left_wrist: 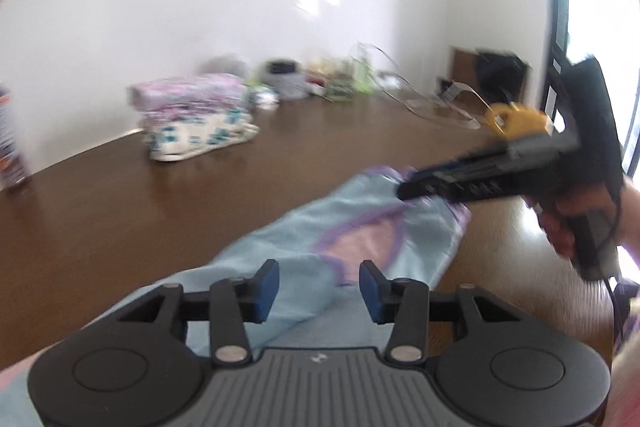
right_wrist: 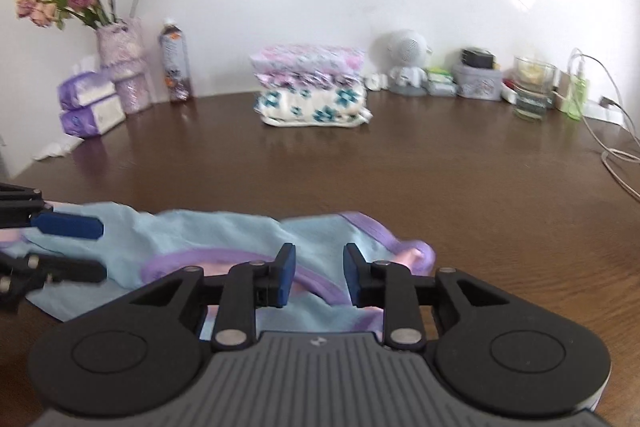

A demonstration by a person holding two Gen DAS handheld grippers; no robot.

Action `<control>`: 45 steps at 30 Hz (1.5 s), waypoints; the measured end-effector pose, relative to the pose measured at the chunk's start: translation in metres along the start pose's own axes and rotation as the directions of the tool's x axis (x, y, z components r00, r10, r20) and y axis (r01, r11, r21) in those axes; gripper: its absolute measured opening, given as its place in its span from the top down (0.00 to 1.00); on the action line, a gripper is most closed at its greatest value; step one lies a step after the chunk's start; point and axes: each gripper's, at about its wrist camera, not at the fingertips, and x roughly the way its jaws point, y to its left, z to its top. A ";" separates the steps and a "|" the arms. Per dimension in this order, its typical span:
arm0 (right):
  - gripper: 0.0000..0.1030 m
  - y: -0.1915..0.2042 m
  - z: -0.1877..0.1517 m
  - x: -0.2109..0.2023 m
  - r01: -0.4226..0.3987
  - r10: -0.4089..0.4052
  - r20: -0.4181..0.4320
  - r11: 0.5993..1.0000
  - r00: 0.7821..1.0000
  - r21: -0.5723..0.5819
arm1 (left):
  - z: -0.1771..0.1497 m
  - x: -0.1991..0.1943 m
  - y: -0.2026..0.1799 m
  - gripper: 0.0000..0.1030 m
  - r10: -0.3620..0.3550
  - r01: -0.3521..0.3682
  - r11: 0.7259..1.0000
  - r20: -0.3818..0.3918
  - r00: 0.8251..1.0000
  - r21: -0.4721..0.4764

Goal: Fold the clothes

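A light blue garment (left_wrist: pixel 360 223) with purple trim and a pink inside lies crumpled on the brown table (left_wrist: pixel 160 203). My left gripper (left_wrist: pixel 319 287) is open just above the garment's near end, with blue cloth showing between its fingers. In the right wrist view my right gripper (right_wrist: pixel 319 275) is also open, low over the purple-trimmed opening of the garment (right_wrist: pixel 224 231). The left gripper (right_wrist: pixel 76 247) comes in at the left edge, its fingers apart around a fold of the cloth. A hand holds the right gripper (left_wrist: pixel 408 187) over the garment's far end.
A stack of folded floral clothes (right_wrist: pixel 310 87) sits at the back centre. Along the wall stand a vase of dried roses (right_wrist: pixel 120 55), a bottle (right_wrist: pixel 175 63), tissue packs (right_wrist: pixel 90 103), a white figurine (right_wrist: pixel 406 63), a tin (right_wrist: pixel 478 81) and a glass jar (right_wrist: pixel 534 87). A cable (right_wrist: pixel 616 155) trails at the right.
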 end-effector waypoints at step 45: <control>0.65 0.067 0.005 0.059 -0.044 0.037 -0.085 0.996 0.996 -0.083 | -0.069 -0.094 0.201 0.92 0.563 -0.541 0.626 -0.154 0.812 -0.562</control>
